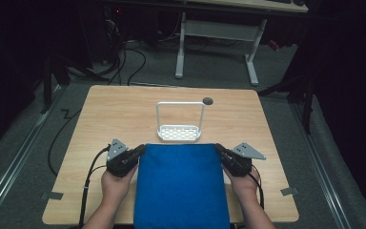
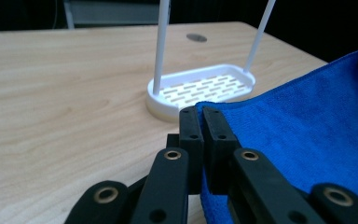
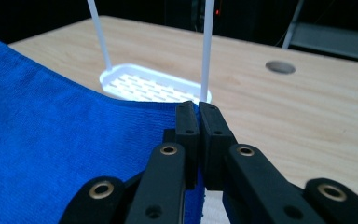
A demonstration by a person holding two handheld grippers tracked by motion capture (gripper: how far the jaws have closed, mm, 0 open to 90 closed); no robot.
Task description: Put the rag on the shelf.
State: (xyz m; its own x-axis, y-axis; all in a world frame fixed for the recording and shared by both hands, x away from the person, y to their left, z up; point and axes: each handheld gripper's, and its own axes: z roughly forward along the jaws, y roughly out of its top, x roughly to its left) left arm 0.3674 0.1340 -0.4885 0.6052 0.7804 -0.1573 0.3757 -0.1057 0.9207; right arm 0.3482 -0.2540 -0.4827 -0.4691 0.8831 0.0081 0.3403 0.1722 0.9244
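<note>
On a pale wood-grain table (image 1: 124, 114), a person's two hands stretch a blue cloth (image 1: 181, 183) by its far corners. Left gripper (image 1: 140, 150) has its black jaws clenched on the cloth's far left corner, and right gripper (image 1: 218, 149) has its jaws pinched on the far right corner; in each gripper view the jaws stand pressed together with blue fabric caught between them. From the corners the cloth spreads toward the near edge of the table and hangs over it between the forearms. Its surface looks like a soft, napped microfibre with a stitched hem.

Just beyond the cloth's far edge stands a white plastic rack (image 1: 179, 132): an oval, slotted base with a thin upright loop of white rod rising from it. Whether the cloth's edge touches that base cannot be told from the high view. Farther off, near the far edge, a round grey grommet (image 1: 208, 100) sits flush in the tabletop. Bare wood lies open to the left, right and far side of the rack. Small grey tape strips (image 1: 52, 195) mark the two near corners. No writing or brand can be read anywhere.
</note>
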